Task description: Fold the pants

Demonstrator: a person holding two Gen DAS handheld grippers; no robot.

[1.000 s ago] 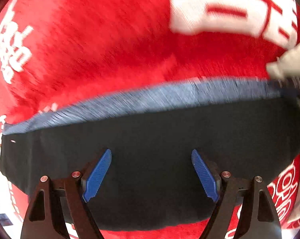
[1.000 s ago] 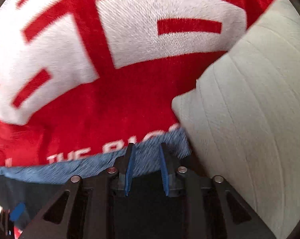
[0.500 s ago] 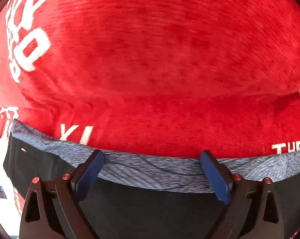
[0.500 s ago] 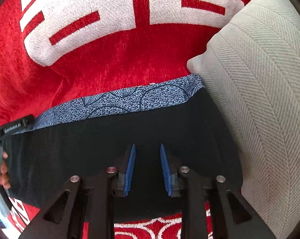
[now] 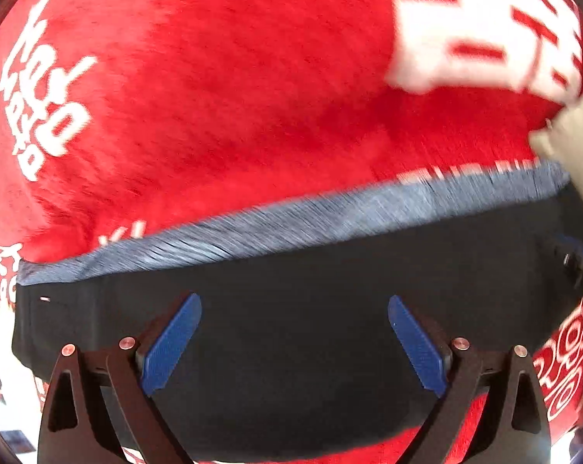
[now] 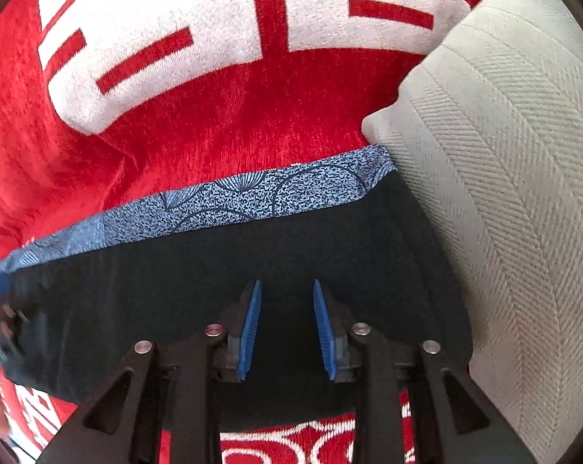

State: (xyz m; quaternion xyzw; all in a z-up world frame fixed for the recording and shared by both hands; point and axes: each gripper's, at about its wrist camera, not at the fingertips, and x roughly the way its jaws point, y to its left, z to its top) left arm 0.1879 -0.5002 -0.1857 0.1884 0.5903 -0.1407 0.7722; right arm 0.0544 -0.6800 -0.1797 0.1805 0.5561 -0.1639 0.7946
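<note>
Black cloth of the pants (image 6: 253, 278) lies in a flat, squared bundle on the red blanket (image 6: 222, 123), with the blue patterned band (image 6: 276, 193) running along its far edge. Right side of the bundle sits tight against the grey cushion (image 6: 504, 178); I cannot tell whether it tucks under it. Half a second ago my left tongs (image 5: 294, 338) were pushed forward, tips at the patterned band; now they sit back over the middle of the black cloth, and the left view is smeared with motion. Their jaws are spread wide with nothing between them. My right tongs (image 6: 286, 323) have barely shifted: they hover over the near part of the bundle, jaws parted by a narrow gap, gripping nothing. A second ago they were up at the band, so both tools have come off the far edge. The bundle itself looks the same shape and in the same spot as half a second ago. My reading: the fold is laid and released, and I am backing both tools away. The near edge shows red blanket below it, so the bundle is compact. What may remain is a smoothing pass or one more fold across; the cushion crowds the right side if I go that way.
</note>
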